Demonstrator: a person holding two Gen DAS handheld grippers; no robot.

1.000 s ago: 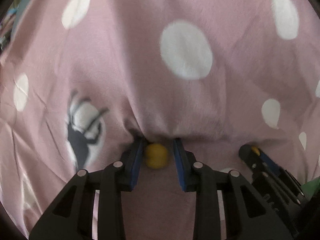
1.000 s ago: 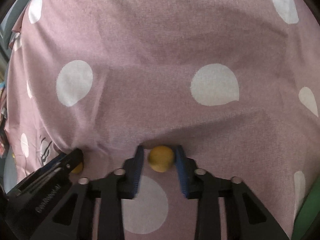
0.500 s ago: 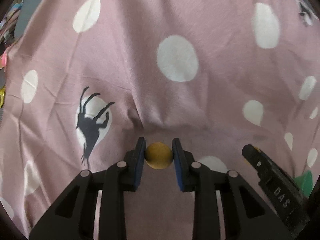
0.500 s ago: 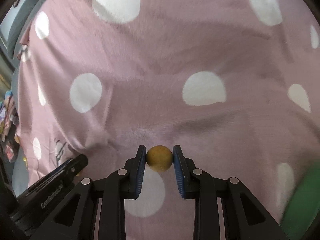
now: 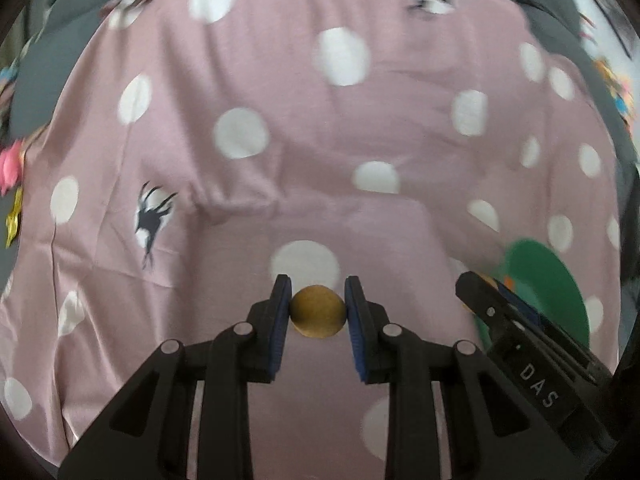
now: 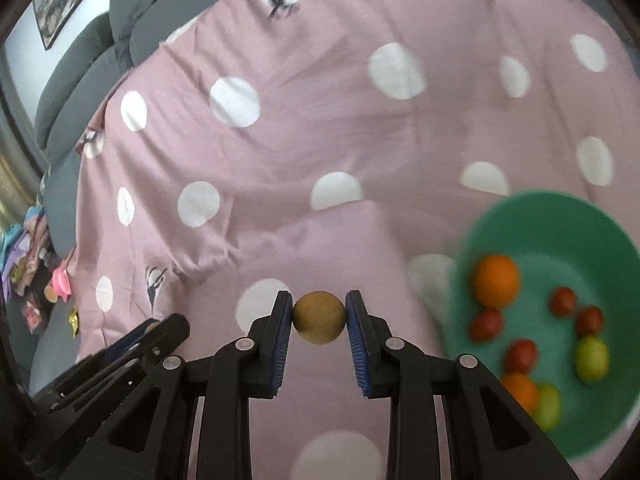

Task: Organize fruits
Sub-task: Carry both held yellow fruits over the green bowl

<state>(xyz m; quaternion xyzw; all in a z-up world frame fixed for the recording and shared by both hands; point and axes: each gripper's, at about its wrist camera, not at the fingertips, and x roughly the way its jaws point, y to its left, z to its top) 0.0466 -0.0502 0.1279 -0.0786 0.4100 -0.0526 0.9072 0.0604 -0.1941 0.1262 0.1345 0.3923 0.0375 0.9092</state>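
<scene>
Meanwhile each hand-held gripper, left (image 5: 317, 312) and right (image 6: 319, 317), pinches one brown fruit aloft

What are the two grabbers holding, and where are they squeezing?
Each holds a small round brownish fruit: left gripper pinches one, right gripper another, pads pressing its opposite sides across the middle.

Both hand-held grippers hang above the pink dotted bedsheet (image 6: 304, 128), w/ open cloth in front and to the left, only soft folds there. To the right the green bowl (image 6: 560, 216) stands in the way, w/ fruits inside (image 6: 495, 286). The left hand-held gripper (image 5: 317, 311) and right hand-held gripper (image 6: 319, 317) are close beside each other, little room between.
</scene>
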